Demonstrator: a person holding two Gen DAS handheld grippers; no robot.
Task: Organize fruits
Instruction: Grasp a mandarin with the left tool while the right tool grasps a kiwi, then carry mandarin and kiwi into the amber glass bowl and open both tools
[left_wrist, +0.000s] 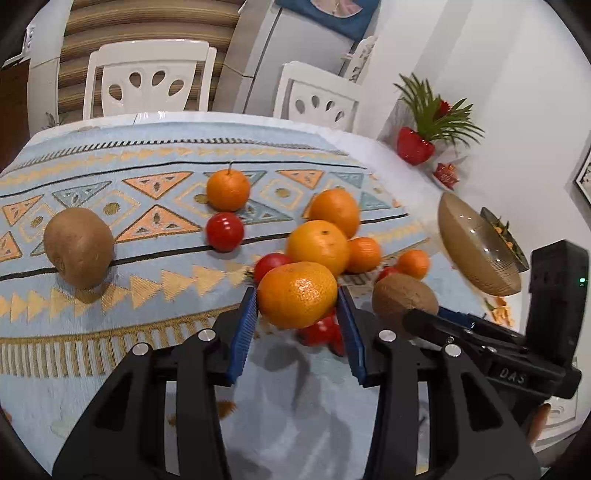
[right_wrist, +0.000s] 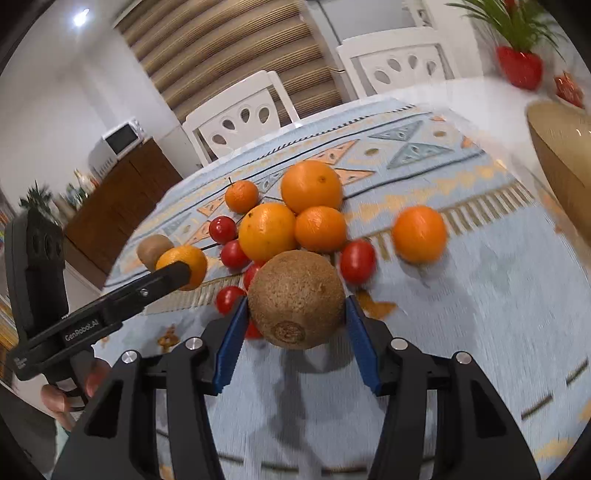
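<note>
A home dining room: white chairs round a clothed table, fridge behind, microwave nearby.

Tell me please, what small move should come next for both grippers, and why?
Probably carry both fruits to the right, toward the beige bowl. The left gripper is shut on a tangerine and the right gripper on a kiwi. Both fruits seem lifted above the tablecloth, so grasping looks done. The bowl appears to be the nearest container.

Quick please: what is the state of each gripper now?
Left gripper: shut on a mandarin.
Right gripper: shut on a kiwi.
</note>
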